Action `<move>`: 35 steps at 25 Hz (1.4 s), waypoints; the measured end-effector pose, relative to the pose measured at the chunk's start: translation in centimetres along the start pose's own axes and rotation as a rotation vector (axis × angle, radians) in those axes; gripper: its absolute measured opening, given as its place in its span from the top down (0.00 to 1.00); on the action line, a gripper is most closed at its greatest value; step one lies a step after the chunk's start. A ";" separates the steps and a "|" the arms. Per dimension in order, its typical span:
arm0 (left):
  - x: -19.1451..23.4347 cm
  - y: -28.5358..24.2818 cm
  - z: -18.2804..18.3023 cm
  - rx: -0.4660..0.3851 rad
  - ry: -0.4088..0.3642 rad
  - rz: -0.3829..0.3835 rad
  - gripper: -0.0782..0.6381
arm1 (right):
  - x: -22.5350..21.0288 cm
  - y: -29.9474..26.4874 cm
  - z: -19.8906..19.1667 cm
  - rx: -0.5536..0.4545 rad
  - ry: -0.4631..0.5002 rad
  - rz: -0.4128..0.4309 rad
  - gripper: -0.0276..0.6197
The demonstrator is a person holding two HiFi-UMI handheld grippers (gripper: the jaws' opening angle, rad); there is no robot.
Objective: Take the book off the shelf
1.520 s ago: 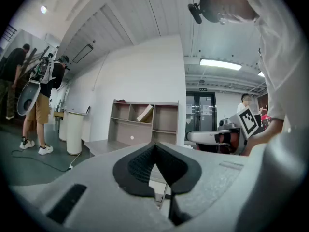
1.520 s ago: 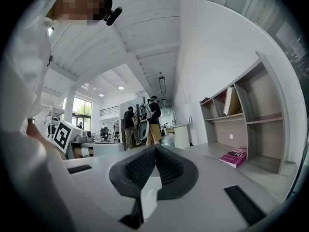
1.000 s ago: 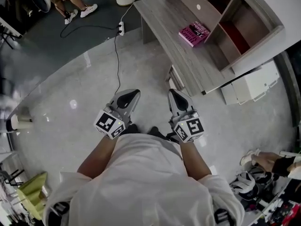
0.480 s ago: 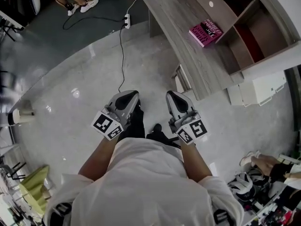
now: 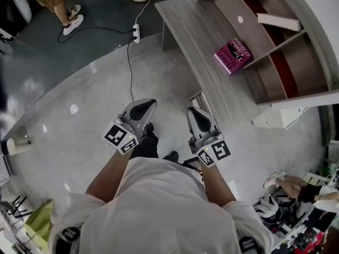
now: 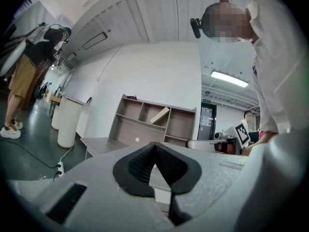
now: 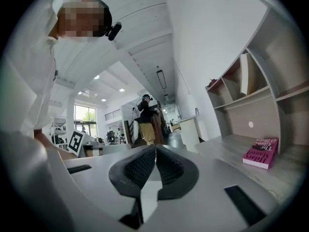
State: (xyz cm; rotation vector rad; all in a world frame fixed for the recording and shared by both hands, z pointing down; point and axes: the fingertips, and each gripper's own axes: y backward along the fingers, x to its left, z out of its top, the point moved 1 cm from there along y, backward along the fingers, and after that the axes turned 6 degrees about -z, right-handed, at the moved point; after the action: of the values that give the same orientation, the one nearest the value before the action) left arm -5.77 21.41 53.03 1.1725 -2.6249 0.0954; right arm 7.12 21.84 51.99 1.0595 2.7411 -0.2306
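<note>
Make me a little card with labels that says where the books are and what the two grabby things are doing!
left gripper: shut, holding nothing
right gripper: shut, holding nothing
where the grippers are: over the floor, short of the desk
pale book: leaning in a compartment of the shelf unit
pink book: lying flat on the desk, beside the shelf unit
job so far: not started, pale book untouched

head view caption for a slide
Left tongs and right tongs shut before desk with pink book; pale book on shelf
</note>
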 end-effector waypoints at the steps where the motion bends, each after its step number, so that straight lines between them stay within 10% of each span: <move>1: 1.3 -0.4 0.3 -0.001 0.002 -0.010 0.87 | -0.1 -1.1 0.0 0.006 0.005 -0.007 0.93; 15: 11.8 -6.8 5.1 -0.013 0.040 -0.260 0.87 | -4.5 -9.6 4.3 -0.039 0.029 -0.178 0.93; 35: 20.5 -27.0 7.1 0.098 0.011 -0.557 0.87 | -22.2 -17.6 10.0 -0.227 -0.027 -0.327 0.93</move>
State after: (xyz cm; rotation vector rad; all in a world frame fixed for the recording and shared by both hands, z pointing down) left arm -0.43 -12.69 50.35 1.8768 -2.2050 0.1208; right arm 12.56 -7.53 48.80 0.5458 2.8184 0.0221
